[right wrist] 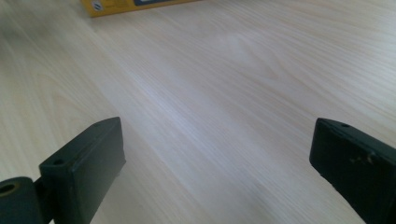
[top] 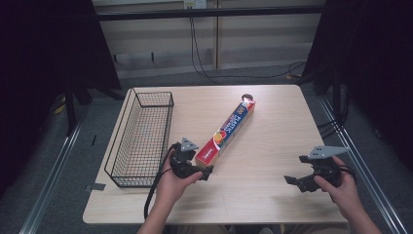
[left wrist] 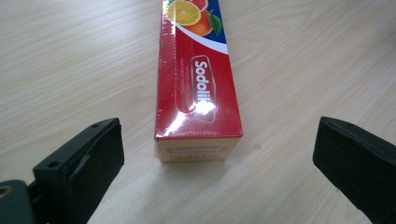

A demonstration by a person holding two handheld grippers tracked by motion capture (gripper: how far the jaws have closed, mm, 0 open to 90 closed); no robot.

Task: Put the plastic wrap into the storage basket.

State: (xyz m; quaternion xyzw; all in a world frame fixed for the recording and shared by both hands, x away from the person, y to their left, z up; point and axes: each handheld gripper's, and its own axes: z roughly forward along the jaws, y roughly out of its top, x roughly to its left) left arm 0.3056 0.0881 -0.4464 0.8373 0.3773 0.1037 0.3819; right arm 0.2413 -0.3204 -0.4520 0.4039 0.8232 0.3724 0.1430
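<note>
Box (top: 227,132): a long red, blue and yellow carton lying flat and diagonal on the table, a little to the right of the basket; its near end points at the left gripper, its far end toward the table's back edge. The left gripper view shows a citrus picture and the word "Sodolik" on its red top (left wrist: 198,88).
Basket (top: 140,139): black wire, long and rectangular, along the table's left side, just left of the box and apart from it.
Table (top: 263,146): pale wood grain, bare to the right of the box.
Left gripper (top: 191,165): at the box's near end, between basket and box; jaws spread wide, one on each side of the box's end, neither touching it in its own view (left wrist: 212,163).
Right gripper (top: 304,181): well to the right of the box, near the table's front edge, held over bare wood; jaws spread wide with nothing between them (right wrist: 215,163).
Hands: the left hand (top: 171,183) grips the left gripper from below; the right hand (top: 341,187) holds the right one.
</note>
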